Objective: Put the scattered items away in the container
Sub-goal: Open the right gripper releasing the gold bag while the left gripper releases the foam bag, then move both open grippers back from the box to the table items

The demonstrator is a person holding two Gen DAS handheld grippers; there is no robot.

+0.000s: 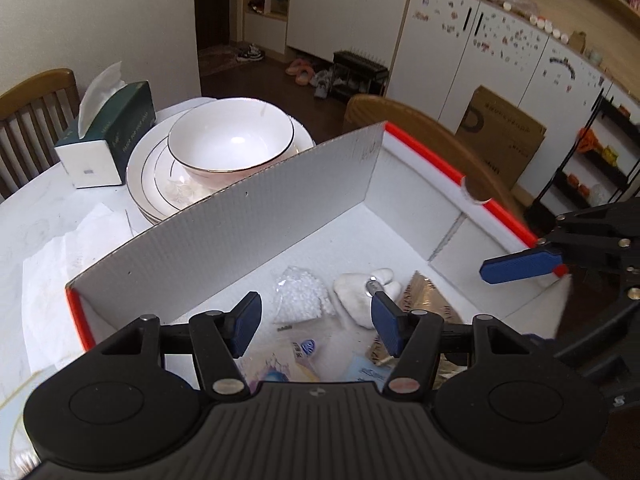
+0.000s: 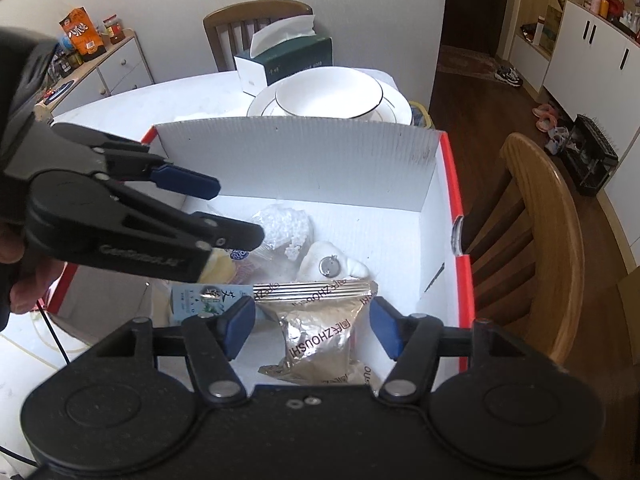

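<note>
The container is a white corrugated box (image 1: 256, 220) with a red rim (image 2: 452, 184), standing on the white table. Inside lie a clear bag of white beads (image 1: 298, 296), a white cloth item with a metal disc (image 2: 332, 266), a foil packet (image 2: 320, 332), a blue-green packet (image 2: 200, 300) and a yellow item (image 2: 218, 268). My left gripper (image 1: 316, 320) hovers over the box's near-left part, open, with nothing between its pads. My right gripper (image 2: 312, 328) is open above the foil packet, its pads apart from it. One blue finger (image 1: 520, 266) of the right gripper shows over the right wall.
Beyond the box stand a bowl (image 1: 232, 140) on stacked plates (image 2: 400, 108) and a green tissue box (image 1: 108, 136). Wooden chairs (image 2: 540, 232) flank the table at the right and at the back. A hand (image 2: 24, 280) holds the left gripper (image 2: 224, 212).
</note>
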